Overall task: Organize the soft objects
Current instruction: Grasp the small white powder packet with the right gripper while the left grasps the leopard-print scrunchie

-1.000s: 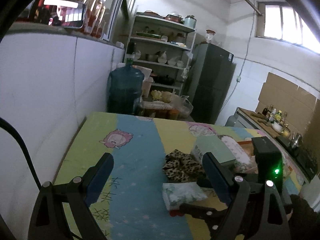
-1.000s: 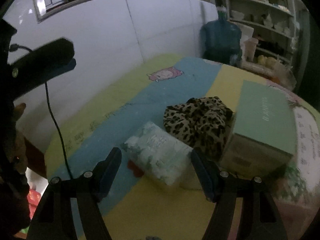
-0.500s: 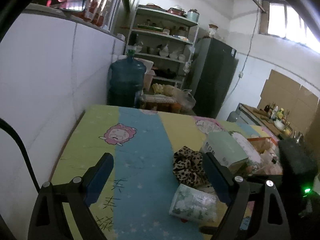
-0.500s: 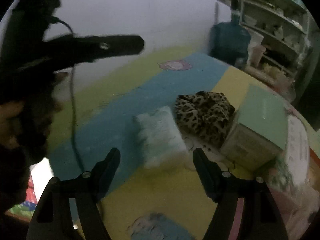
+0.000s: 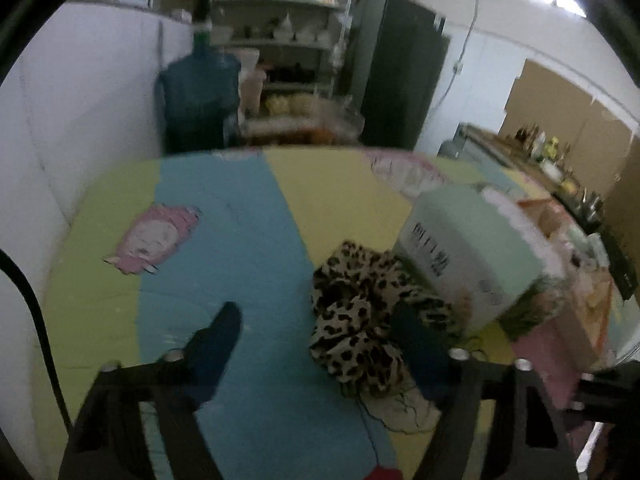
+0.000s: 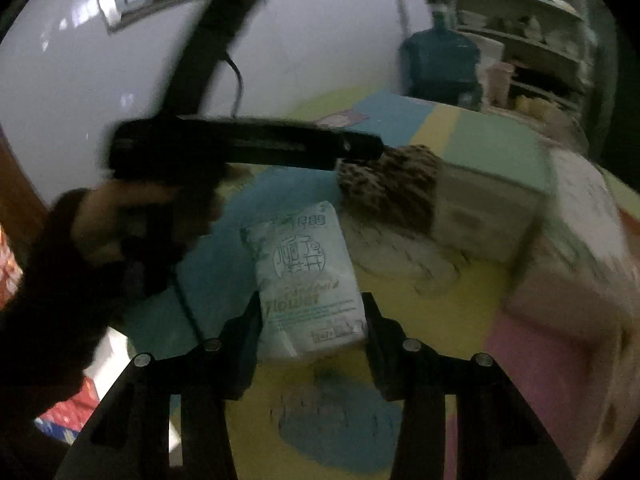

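A colourful play-mat-covered tabletop (image 5: 224, 208) is seen from two wrist cameras; both views are blurred by motion. In the right view, the right tongs (image 6: 312, 312) are closed around the near end of a pale green tissue pack (image 6: 306, 268), its sides pressed by both fingers. Whether the pack is lifted or rests on the tabletop cannot be told. In the left view, the left tongs (image 5: 316, 328) are spread wide and nothing is held; the right finger overlaps a crumpled leopard-print cloth (image 5: 360, 316), which lies against a mint-green box (image 5: 472, 240).

Risks, as judged: only the pack's end is gripped, so the soft pack could sag or slip out if swung quickly. The cloth could be caught by one finger only and dragged, since it is bunched against the box; the box could also be nudged. A thin dark thread trails from the cloth towards the camera and might snag.

Around the box: the cloth just beside it on the left, a pale knitted item (image 6: 400, 248) in front of it, and pink and white items beyond it on the right, too blurred to name. Behind it, past the tabletop, a blue water jug (image 5: 200, 96), shelves and a dark fridge (image 5: 400, 68) are seen. In the right view, the left tool and its holder's hand (image 6: 120, 216) cross in front of the cloth, close to the pack
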A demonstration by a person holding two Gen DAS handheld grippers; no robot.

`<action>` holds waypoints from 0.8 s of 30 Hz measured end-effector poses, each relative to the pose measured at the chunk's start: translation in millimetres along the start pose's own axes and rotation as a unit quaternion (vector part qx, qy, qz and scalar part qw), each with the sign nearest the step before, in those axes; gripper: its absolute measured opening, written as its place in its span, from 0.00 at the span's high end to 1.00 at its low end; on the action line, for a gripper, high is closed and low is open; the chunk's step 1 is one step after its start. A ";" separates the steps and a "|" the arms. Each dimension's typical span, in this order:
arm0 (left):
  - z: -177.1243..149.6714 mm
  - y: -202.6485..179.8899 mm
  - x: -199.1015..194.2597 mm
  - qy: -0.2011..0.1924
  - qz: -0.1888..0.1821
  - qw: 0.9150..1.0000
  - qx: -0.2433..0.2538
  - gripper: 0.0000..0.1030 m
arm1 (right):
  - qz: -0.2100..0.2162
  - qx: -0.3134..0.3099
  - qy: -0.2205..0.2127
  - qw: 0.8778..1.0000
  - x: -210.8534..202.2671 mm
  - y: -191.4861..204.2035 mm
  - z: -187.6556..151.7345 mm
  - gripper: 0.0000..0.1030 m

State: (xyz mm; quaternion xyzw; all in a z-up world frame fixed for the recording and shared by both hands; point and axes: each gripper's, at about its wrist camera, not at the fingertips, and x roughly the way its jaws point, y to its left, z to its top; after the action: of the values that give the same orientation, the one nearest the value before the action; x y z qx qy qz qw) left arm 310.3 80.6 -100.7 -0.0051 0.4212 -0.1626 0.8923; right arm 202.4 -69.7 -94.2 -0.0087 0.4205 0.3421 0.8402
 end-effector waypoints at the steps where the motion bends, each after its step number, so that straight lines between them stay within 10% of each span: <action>1: -0.2 -1.7 7.2 0.011 -0.002 1.000 0.001 0.38 | 0.001 0.007 -0.006 1.000 -7.8 -2.5 -4.0 0.54; 3: -2.7 -8.4 16.3 0.016 0.014 1.000 0.016 0.49 | -0.002 0.014 -0.014 1.000 -18.4 -5.3 -9.8 0.54; 5: -4.8 -14.8 16.4 0.013 0.023 0.999 0.027 0.85 | -0.003 0.025 -0.023 0.999 -27.1 -9.3 -11.6 0.54; 7: -6.2 -16.0 14.5 0.011 0.026 0.999 0.021 0.91 | -0.008 0.031 -0.030 0.999 -33.5 -12.7 -13.7 0.54; 24: -19.0 -57.5 -111.5 -0.150 0.083 0.985 0.024 0.94 | -0.013 0.042 -0.117 0.992 -85.1 -28.9 -16.5 0.54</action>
State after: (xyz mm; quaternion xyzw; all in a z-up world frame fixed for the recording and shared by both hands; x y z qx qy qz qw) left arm 213.5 61.5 -21.0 0.0264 0.2777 -0.0955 0.9555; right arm 172.6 -145.1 -52.1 0.0612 0.3334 0.3114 0.8878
